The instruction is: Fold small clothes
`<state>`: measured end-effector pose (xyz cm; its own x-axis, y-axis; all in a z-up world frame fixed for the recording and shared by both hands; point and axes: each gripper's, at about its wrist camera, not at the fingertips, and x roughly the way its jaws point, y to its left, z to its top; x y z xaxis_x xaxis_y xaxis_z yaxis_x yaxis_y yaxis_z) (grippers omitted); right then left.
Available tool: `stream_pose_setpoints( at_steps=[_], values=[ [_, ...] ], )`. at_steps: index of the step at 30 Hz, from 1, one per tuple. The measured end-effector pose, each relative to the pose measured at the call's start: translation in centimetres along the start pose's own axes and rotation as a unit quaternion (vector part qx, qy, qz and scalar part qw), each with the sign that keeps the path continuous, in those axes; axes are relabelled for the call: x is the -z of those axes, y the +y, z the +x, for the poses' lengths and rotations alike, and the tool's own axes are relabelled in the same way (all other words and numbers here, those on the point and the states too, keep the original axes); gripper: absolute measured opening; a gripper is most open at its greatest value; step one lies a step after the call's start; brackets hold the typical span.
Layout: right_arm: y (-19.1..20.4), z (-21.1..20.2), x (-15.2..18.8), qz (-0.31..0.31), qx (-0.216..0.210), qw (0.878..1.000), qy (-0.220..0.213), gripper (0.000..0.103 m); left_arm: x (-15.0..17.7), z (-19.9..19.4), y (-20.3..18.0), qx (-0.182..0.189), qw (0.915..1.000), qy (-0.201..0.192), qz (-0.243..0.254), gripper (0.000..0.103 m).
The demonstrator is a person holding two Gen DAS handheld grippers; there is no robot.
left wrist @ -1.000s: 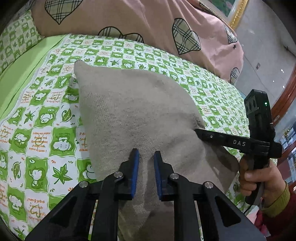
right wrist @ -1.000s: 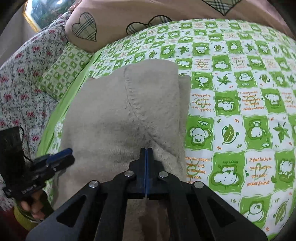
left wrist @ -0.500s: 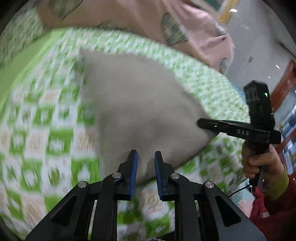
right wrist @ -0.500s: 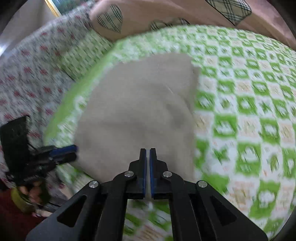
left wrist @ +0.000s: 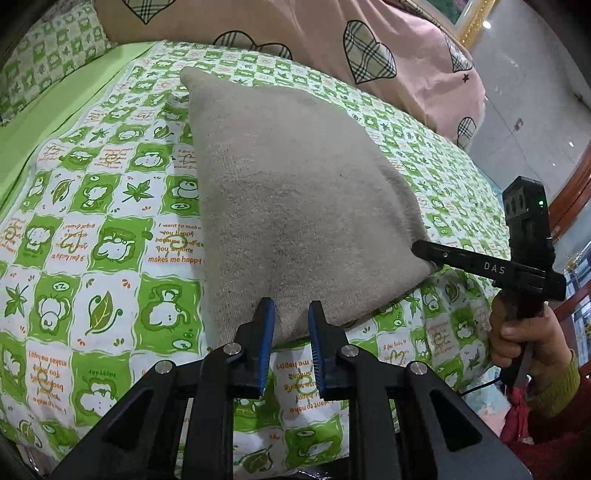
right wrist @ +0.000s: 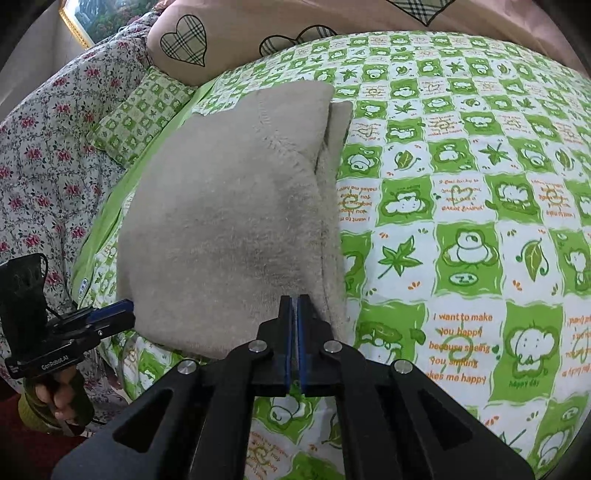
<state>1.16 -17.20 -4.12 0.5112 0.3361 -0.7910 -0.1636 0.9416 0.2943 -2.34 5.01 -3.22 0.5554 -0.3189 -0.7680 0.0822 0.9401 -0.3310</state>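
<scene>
2 grippers meet the folded beige garment [left wrist: 295, 192]: left gripper [left wrist: 291, 314] parted, empty; right gripper [right wrist: 294, 301] nearly closed, grip unclear.

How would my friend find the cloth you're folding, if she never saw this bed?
Look at the green-and-white cartoon bedsheet, below the pink quilt with plaid hearts. Lying on the sheet near its front edge is a folded beige fuzzy garment. It is the only plain thing there, with no pictures or checks.
</scene>
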Motion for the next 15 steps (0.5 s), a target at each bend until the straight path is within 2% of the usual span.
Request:
stream_pose_setpoints(
  at_steps=[8,11,13,15],
  values=[
    [0.6,-1.8,0.8,0.000,0.025,1.000,0.011,0.004,0.5,-1.8,-0.1,-0.010,0.9999,0.009,-0.007,0.027],
    [1.1,-2.9,1.4,-0.004,0.039,0.999,0.012,0.004,0.9,-3.0,-0.4,-0.033,0.9994,0.003,0.003,0.035],
    [1.5,-3.6,1.9,-0.007,0.044,0.999,0.013,0.004,1.0,-3.9,-0.5,-0.054,0.9985,-0.006,0.007,0.049],
    [1.8,-4.1,2.3,-0.009,0.049,0.999,0.013,0.010,1.0,-4.6,-0.5,-0.067,0.9976,-0.015,0.008,0.054]
  ],
)
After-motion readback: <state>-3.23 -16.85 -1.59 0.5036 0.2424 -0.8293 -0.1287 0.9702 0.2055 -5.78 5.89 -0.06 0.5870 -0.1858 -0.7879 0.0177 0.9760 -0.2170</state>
